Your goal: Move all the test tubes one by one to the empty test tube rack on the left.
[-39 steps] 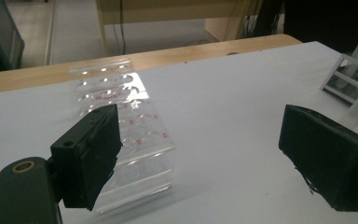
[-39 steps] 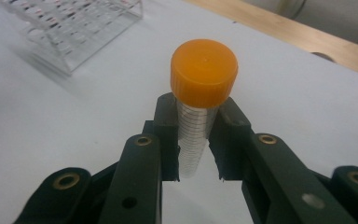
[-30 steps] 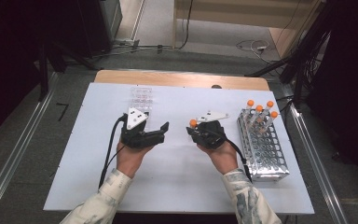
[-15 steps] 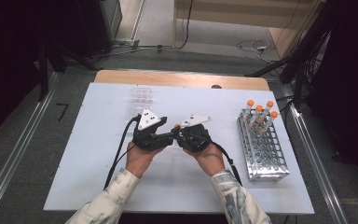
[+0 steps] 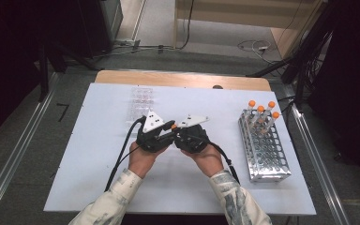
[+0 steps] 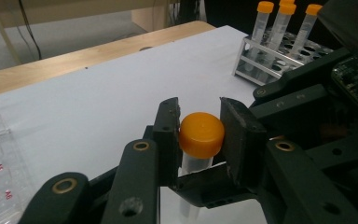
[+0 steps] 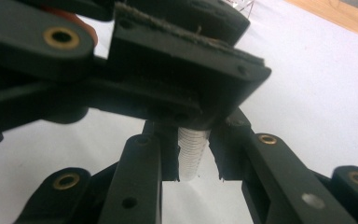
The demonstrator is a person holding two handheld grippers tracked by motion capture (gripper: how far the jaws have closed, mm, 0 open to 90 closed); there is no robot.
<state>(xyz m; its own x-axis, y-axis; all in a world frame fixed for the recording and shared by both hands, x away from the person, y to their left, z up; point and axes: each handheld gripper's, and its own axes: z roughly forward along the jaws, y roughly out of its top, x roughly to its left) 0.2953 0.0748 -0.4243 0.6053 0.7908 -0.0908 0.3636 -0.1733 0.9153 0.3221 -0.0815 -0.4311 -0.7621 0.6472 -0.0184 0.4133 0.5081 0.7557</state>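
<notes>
Orange cap point(image 6: 202, 134), screw type, sat on 1 clear plastic tube point(image 7: 192, 157) held above the white table point(image 5: 98, 154) at its centre, between both grippers. Left gripper point(image 6: 199, 135): jaws closed to cap width, pinching the cap from both sides. Right gripper point(image 7: 193, 161): jaws narrowed onto the tube's ribbed body just under the left one. Metal rack point(image 5: 265, 145) stood at 3 o'clock from the hands, holding 4 capped tubes point(image 5: 261, 116) at its far end. Clear well plate point(image 5: 141, 102) lay at 11 o'clock. Status, judged: tube lifted and gripped at both ends; cap still seated, unscrewing apparently not yet done.
</notes>
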